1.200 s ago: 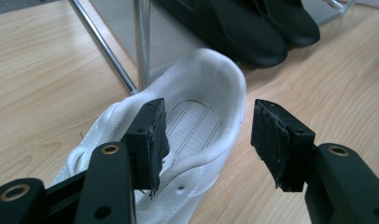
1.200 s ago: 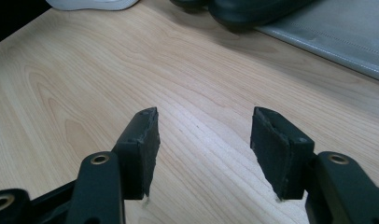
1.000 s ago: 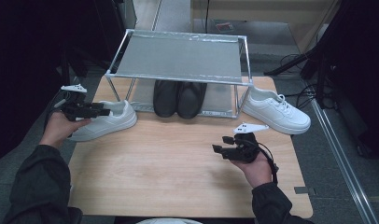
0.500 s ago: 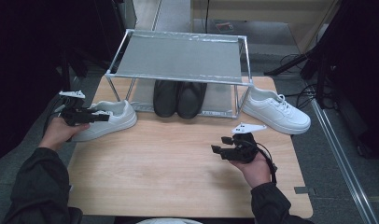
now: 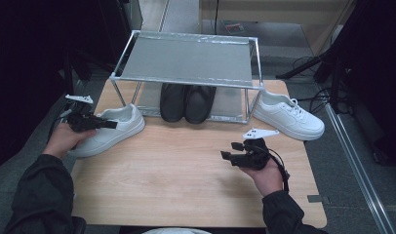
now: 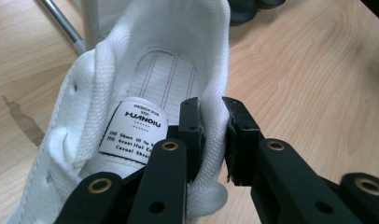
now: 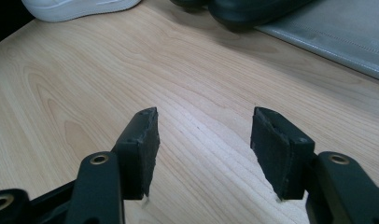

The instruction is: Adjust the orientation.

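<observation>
Closing just now on padded heel collar of white leather sneaker (image 6: 145, 88) left of metal rack (image 5: 186, 63): left gripper (image 6: 211, 135); right gripper (image 7: 204, 149) wide, empty; thin pinch may slip.

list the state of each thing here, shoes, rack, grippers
left gripper: jaws have just been closing, now pinching the heel collar of the left white shoe
left white shoe: upright on the table, beside the rack
right gripper: jaws open, nothing between them
right white shoe: upright, untouched
black shoes: paired on the rack's lower shelf
rack: top shelf bare
</observation>
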A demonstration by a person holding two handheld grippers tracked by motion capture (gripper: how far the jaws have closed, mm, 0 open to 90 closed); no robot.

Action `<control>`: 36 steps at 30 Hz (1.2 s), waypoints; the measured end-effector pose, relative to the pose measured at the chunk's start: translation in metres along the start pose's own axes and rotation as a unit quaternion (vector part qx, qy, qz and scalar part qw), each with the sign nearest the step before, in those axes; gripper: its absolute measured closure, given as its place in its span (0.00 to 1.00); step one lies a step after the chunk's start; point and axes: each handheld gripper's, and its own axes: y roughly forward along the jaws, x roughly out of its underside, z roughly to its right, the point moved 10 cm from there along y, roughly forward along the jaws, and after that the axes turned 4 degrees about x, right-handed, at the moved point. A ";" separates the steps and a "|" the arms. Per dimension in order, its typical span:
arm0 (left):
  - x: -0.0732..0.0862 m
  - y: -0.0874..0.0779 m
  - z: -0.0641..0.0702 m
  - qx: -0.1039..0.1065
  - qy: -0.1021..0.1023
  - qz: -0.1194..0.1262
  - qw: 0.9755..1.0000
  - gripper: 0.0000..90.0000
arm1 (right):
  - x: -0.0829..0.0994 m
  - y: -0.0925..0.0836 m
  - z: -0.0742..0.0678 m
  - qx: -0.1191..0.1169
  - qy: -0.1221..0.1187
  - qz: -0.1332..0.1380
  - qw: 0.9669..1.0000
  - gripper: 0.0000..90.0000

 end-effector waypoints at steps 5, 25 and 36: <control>-0.002 -0.004 0.005 -0.001 -0.011 0.006 1.000 0.90 | -0.001 0.001 -0.001 -0.001 -0.003 0.000 1.000 0.47; 0.009 -0.015 0.063 -0.022 -0.022 -0.002 1.000 0.91 | -0.016 0.020 -0.014 -0.031 -0.026 -0.007 0.999 0.47; 0.000 0.006 0.114 -0.007 -0.005 0.011 1.000 0.91 | -0.023 0.029 -0.021 -0.041 -0.034 -0.008 0.999 0.47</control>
